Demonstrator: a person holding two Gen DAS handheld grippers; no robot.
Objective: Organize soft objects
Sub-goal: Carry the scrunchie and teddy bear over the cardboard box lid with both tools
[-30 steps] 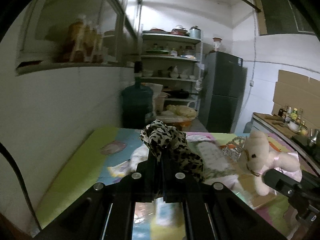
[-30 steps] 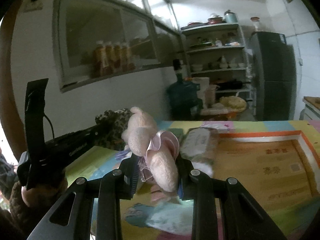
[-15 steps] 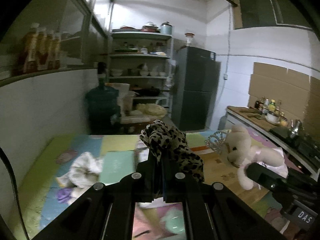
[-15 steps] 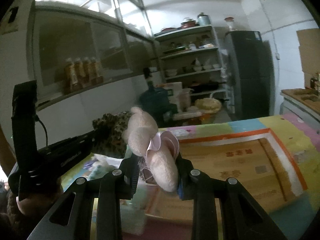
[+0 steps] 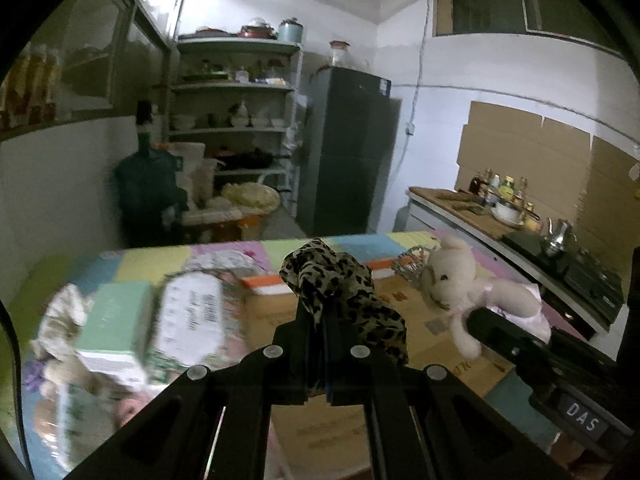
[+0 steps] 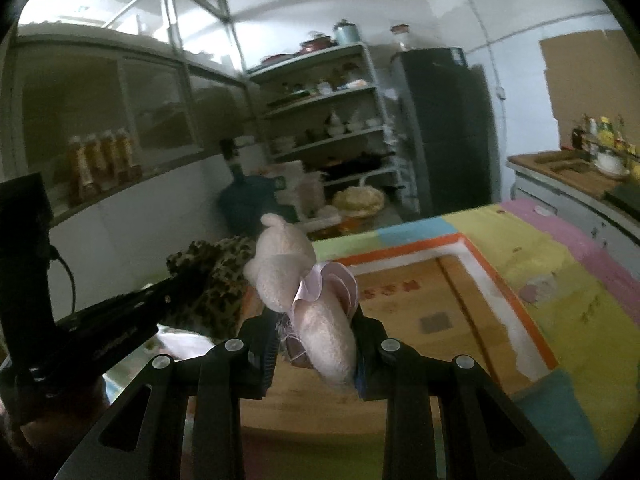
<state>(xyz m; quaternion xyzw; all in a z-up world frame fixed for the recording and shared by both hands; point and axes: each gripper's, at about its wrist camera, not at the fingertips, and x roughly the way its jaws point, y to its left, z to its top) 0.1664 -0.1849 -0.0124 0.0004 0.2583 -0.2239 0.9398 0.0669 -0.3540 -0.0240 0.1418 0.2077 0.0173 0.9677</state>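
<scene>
Clamped tight in the left gripper (image 5: 325, 320), at the centre of the left wrist view: a leopard-print cloth (image 5: 340, 292), bunched above the jaws and spilling down their right side. Held in the right gripper (image 6: 316, 340), at the centre of the right wrist view: a cream teddy bear (image 6: 292, 276) with a pink frill, jaws partly closed around its body, head up and leaning to the left of the frame. Both carried above a patchwork play mat (image 6: 560, 280) on the surface, over a flattened cardboard box (image 6: 440, 312) with orange and white edging. Seen lower left in the left wrist view (all badly blurred): a pale green box (image 5: 116, 320), a white wipes pack (image 5: 188, 320) just beside it, and a crumpled cloth (image 5: 60, 312) further left. Behind the bear, near the box's far edge: a small silver tiara (image 5: 410, 266). In the background: shelves of crockery (image 5: 236, 120), a dark fridge (image 5: 352, 152) and a green water jug (image 5: 146, 192).
</scene>
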